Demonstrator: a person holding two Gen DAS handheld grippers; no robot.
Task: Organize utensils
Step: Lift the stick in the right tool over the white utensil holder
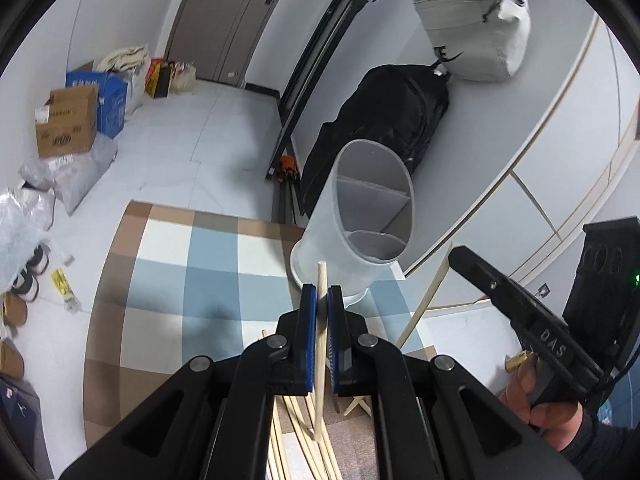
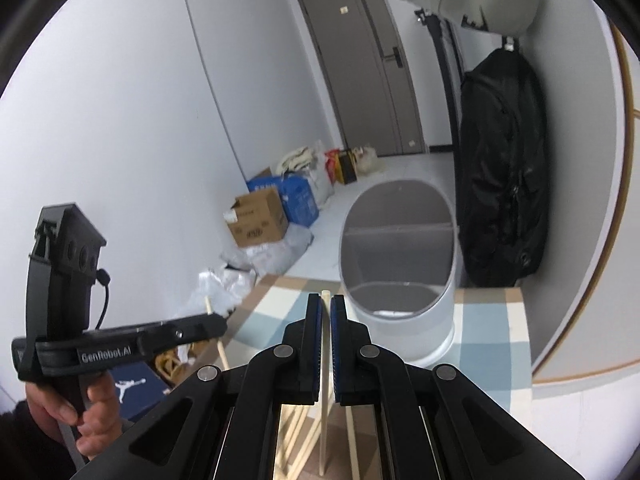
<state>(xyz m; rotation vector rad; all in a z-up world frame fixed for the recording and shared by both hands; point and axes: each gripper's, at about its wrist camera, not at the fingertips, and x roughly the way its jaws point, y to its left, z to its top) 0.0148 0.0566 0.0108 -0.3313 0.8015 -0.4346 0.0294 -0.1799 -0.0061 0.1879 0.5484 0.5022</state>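
- Left gripper point(image 1: 321, 294): black linkage arms w/ blue ribbed pads, clamped tight on one pale round wooden chopstick point(image 1: 320, 344); stick runs near-upright, tip poking past the pads at 12 o'clock.
- Right gripper point(image 2: 326, 304): same build, pads pinched on a second chopstick point(image 2: 325, 384), thin and straight, tip just showing above the pads.
- Loose chopsticks point(image 1: 298, 440) lie fanned at 6 o'clock under the left gripper, on the mat.
- Mat point(image 1: 208, 264): flat, checked blue/white/tan squares.
- Utensil holder point(image 1: 360, 216): smooth grey-white plastic oval tub, inner dividers, standing on the mat at 12–1 o'clock, just beyond both tips.
- Black backpack point(image 1: 384, 128), soft fabric, behind the holder at 1 o'clock.
- Cardboard box point(image 1: 66, 122) at 10 o'clock, well apart.
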